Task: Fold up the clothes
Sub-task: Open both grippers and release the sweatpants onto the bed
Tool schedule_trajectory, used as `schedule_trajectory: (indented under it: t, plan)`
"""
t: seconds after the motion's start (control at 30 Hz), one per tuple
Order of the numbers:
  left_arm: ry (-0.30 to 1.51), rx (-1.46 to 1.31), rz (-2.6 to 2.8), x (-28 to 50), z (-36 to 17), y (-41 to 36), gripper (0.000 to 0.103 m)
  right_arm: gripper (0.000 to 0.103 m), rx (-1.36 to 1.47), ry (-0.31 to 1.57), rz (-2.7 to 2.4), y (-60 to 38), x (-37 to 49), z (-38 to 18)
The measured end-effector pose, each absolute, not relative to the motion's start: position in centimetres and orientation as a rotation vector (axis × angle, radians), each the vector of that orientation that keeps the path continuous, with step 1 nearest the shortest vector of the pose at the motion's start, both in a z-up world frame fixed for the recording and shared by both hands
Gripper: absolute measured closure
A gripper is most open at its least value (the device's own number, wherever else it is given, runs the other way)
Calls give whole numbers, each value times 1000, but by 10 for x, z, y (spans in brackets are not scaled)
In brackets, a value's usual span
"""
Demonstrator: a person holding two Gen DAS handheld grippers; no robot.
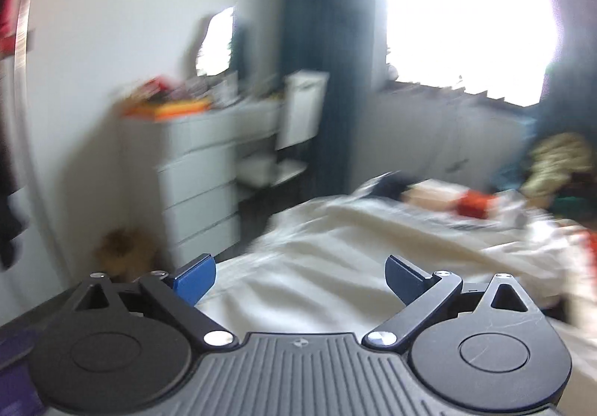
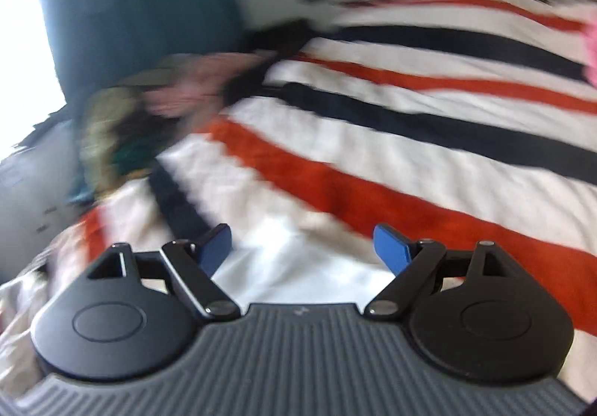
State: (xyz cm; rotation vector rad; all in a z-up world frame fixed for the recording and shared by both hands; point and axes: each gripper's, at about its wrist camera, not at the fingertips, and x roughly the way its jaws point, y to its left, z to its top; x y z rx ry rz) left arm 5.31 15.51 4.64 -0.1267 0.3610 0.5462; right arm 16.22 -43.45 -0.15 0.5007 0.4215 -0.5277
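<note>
Clearly both hands are between garments. The left gripper (image 1: 300,279) stands spread and empty over the cream bedding (image 1: 354,251); the right gripper (image 2: 302,251) is likewise wide, nothing pinched, above the striped cover (image 2: 410,139). A blurred heap of clothes (image 2: 123,124) at the bed's far side looks unfolded, so plenty seems left.

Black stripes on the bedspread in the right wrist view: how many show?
3: one on the striped bedspread near the top, one across the middle, one short at left. Blur may hide more.
</note>
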Motion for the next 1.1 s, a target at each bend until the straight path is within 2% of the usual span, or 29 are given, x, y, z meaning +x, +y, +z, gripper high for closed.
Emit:
schedule_trajectory:
  t: [0.2,0.43,0.57,0.8,0.93,1.03,1.07,1.1]
  plan:
    - [396,-13,297,118,45,55,5,18,450,417,-231,-362,158,19]
    - [493,209,142,249,1,-74,5,18,416,439,-119,-325,163,19]
    - [580,276,202,338,-43,-112,6,18,421,440,-155,-324,174,5]
    - [540,522,226,459,-103,-156,6,18,513,513,-187,-336,222,-39]
    - [588,564,244,506,-132,-171,6,18,604,536,-255,-359,250,-64]
    - [578,560,265,527,-144,-171,21,18,673,538,-264,-366,262,-78]
    - [576,560,272,531,-146,-169,30,18,635,529,-268,-361,266,-79]
    - [577,557,277,534,-147,-167,46,18,599,521,-269,-357,270,-81]
